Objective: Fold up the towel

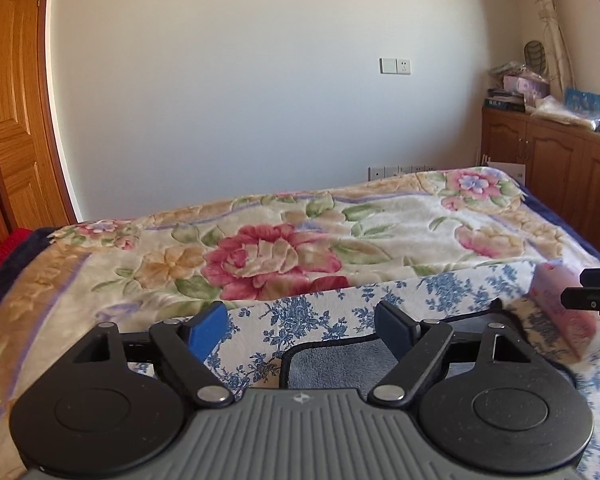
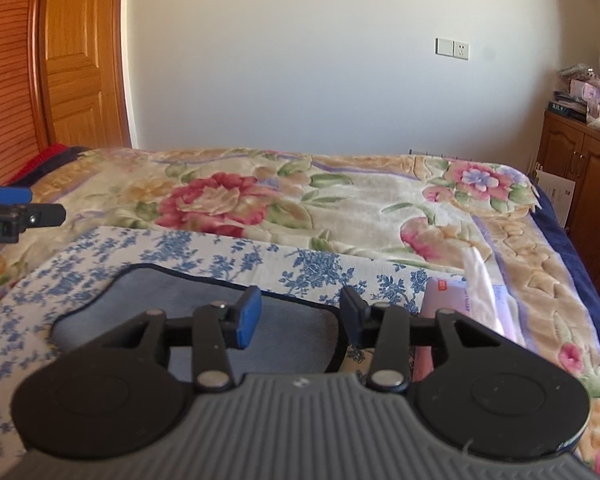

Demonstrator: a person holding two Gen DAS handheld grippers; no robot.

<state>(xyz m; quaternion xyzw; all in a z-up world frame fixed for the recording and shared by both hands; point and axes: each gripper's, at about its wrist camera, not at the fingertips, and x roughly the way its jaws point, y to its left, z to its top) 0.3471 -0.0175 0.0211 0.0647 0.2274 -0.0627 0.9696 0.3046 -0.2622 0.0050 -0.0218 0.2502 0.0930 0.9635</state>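
Note:
A grey-blue towel (image 2: 204, 300) with a dark border lies flat on a blue-flowered white cloth (image 2: 100, 256) on the bed; it also shows in the left wrist view (image 1: 340, 364). My left gripper (image 1: 300, 324) is open and empty, held just above the towel's near left part. My right gripper (image 2: 300, 316) is open and empty above the towel's right edge. The left gripper's tip shows at the left edge of the right wrist view (image 2: 20, 212). The right gripper's tip shows at the right edge of the left wrist view (image 1: 592, 296).
A floral blanket (image 1: 280, 248) covers the bed. A pink tissue pack (image 2: 460, 300) lies right of the towel, also seen in the left wrist view (image 1: 560, 312). A wooden cabinet (image 1: 560, 168) stands at the right, a wooden door (image 1: 16, 100) at the left.

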